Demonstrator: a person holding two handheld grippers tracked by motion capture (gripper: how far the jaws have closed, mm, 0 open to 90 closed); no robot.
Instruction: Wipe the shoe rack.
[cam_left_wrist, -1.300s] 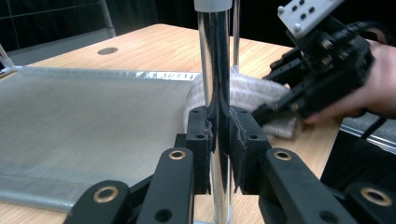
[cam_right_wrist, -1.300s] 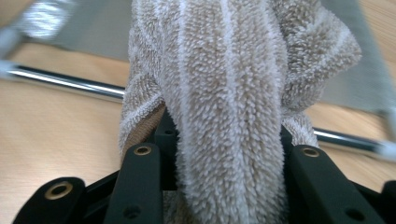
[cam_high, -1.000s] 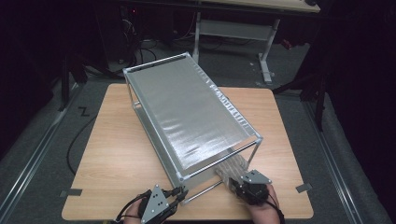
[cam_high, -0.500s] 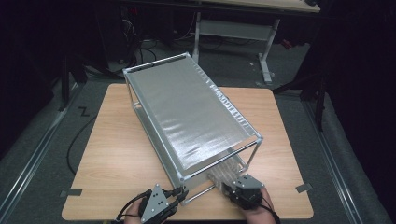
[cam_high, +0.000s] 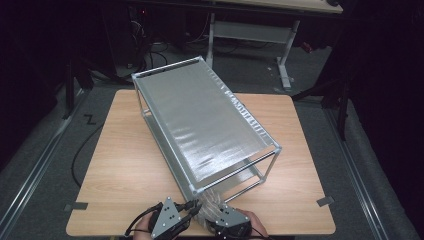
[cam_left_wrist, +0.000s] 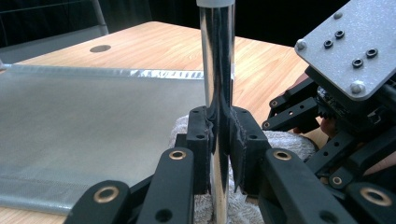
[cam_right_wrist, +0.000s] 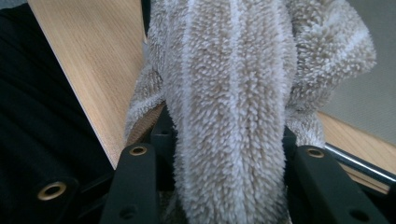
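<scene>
From above, the left gripper (cam_high: 192, 212) sits at the near corner of the metal rack (cam_high: 200, 120) on the table (cam_high: 120, 165). Its own view shows it clenched on the rack's chrome post (cam_left_wrist: 217, 84), towel behind. Just right, the right gripper (cam_high: 216, 217), its jaws having just widened, grasps the fluffy beige towel (cam_right_wrist: 229, 107); its own view shows the thick fold bulging between them.

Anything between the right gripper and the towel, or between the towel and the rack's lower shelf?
Nothing between them: the right gripper already has the towel between its jaws. Toward the lower shelf, the rack's corner post stands close by, clamped by the left gripper; the open end beside it looks unblocked.
</scene>
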